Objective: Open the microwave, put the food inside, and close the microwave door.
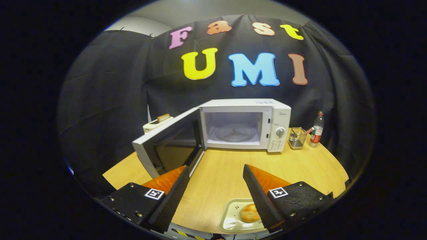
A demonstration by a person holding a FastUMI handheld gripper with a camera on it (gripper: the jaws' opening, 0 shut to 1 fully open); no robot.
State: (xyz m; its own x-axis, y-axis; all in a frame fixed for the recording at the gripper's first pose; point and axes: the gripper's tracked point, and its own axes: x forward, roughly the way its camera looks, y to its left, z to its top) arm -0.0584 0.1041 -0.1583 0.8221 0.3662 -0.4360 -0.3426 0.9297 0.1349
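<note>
A white microwave [245, 123] stands at the back of the wooden table [220, 170], its door [166, 143] swung wide open to the left. Its cavity with the glass turntable [235, 133] holds nothing. Near the table's front edge lies a pale tray [233, 220] carrying a round golden bun [250, 212]. My gripper [216, 171] hovers open above the table, fingers spread wide with nothing between them. The tray sits low between the fingers, partly hidden under the right finger [258, 196]. The left fingertip [180, 183] is close to the open door's lower edge.
A toaster [157, 122] with a slice of bread stands behind the open door at the left. To the right of the microwave are a wire mesh holder [297, 137] and a plastic bottle [317, 130]. Black cloth walls surround the table.
</note>
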